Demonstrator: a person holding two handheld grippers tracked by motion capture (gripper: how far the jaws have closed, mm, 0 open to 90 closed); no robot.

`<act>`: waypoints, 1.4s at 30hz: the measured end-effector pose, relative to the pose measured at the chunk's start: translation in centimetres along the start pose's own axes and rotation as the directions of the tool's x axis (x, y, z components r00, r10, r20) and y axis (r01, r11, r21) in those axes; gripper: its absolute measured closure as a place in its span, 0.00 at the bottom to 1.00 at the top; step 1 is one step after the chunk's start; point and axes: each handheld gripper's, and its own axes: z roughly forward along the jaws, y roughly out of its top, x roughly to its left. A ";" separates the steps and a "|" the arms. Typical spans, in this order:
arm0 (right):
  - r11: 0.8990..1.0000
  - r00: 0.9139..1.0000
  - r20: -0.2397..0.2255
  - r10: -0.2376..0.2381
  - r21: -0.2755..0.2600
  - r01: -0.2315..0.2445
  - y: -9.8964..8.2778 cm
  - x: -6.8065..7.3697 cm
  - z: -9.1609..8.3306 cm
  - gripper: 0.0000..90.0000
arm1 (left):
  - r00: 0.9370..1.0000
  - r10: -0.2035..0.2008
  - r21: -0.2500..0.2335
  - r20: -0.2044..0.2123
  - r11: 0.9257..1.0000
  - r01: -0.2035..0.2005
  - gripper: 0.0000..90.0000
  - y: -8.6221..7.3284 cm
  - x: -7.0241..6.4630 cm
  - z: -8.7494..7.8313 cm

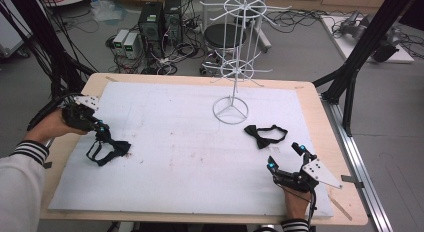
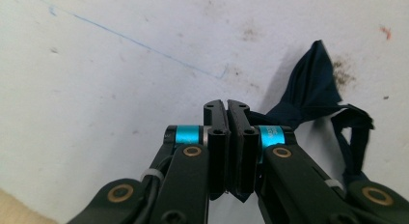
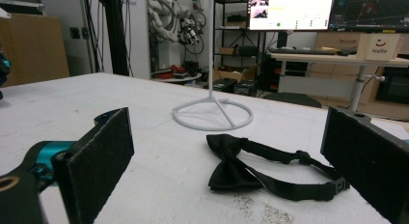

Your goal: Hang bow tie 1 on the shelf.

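Observation:
My left gripper (image 1: 103, 133) is at the left side of the white mat, shut on a dark bow tie (image 1: 109, 150) that droops from its tips onto the mat. In the left gripper view the jaws (image 2: 226, 108) press together, and the navy bow tie (image 2: 313, 89) and its strap spread out to the right behind them. A second, black bow tie (image 1: 265, 134) lies flat on the mat near the right. My right gripper (image 1: 285, 157) stands open just short of it. In the right gripper view, the black bow tie (image 3: 231, 166) lies ahead between the wide pads (image 3: 101, 156).
A white wire display stand (image 1: 230, 111) with hook arms rises from a ring base at the back middle of the mat (image 1: 180, 157); its base (image 3: 212, 115) lies beyond the black bow tie. The wooden table edge (image 1: 320, 107) borders the mat. Black frame posts stand at both sides.

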 end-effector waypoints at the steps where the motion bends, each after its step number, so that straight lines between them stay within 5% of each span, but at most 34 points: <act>1: 1.000 1.000 -0.001 0.000 0.000 0.000 0.0 0.0 0.0 0.04 | 1.000 -0.007 -0.008 0.000 1.000 0.007 0.96 0.0 -0.1 -0.1; 12: 1.000 1.000 -0.001 0.008 0.007 -0.008 0.0 0.0 0.0 0.04 | 0.998 -0.054 -0.130 -0.021 0.990 0.051 0.96 1.0 -1.2 -1.6; 20: 1.000 1.000 0.001 0.009 0.007 -0.009 0.0 0.0 0.0 0.04 | 0.987 -0.097 -0.202 -0.127 0.977 0.070 0.96 1.9 -2.0 -2.2; 32: 1.000 1.000 0.001 0.022 0.010 -0.022 0.1 -0.2 0.1 0.04 | 0.988 -0.138 -0.362 -0.065 0.926 0.105 0.96 3.4 -3.2 -2.3; 38: 1.000 1.000 -0.014 0.020 0.023 -0.020 0.1 -0.3 0.2 0.04 | 0.990 -0.124 -0.393 -0.064 0.915 0.090 0.96 4.5 -4.1 -2.5; 42: 0.999 0.999 -0.022 0.029 0.030 -0.029 0.1 -0.3 0.3 0.04 | 0.993 -0.109 -0.424 -0.039 0.902 0.082 0.96 5.4 -4.8 -2.4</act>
